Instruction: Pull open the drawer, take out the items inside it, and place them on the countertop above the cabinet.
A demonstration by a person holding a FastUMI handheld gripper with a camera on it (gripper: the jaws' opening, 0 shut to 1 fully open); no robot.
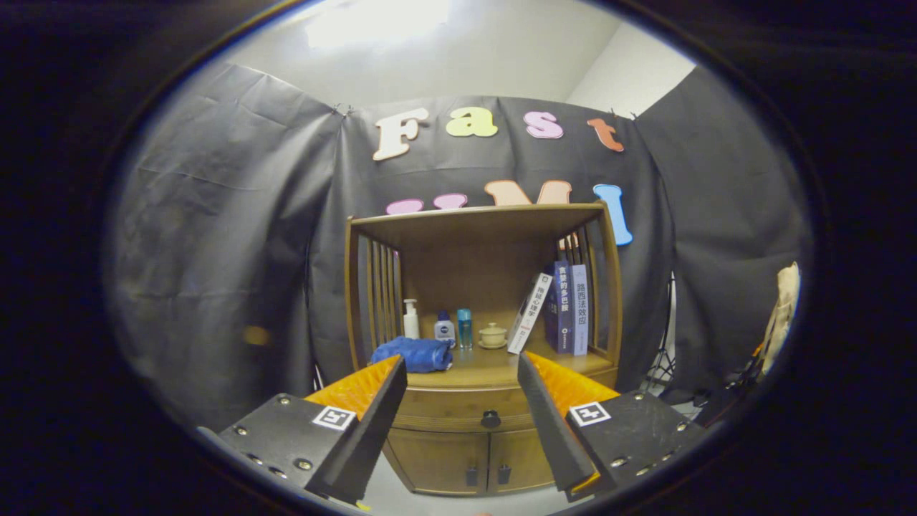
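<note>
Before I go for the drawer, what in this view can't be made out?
- Drawer contents: hidden behind its closed front; knob shows between the open gripper fingers.
- Bottles on the countertop: too small to identify.
- Blue cloth: one finger hides its near edge.
- Lower cabinet doors: partly hidden by both fingers.

Gripper-mounted fisheye looks level along its spread jaws toward the cabinet (481, 344), well back.

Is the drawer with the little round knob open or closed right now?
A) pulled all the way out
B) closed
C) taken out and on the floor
B: the drawer sits flush in the cabinet, its knob ahead between the open gripper fingers, untouched.
</note>
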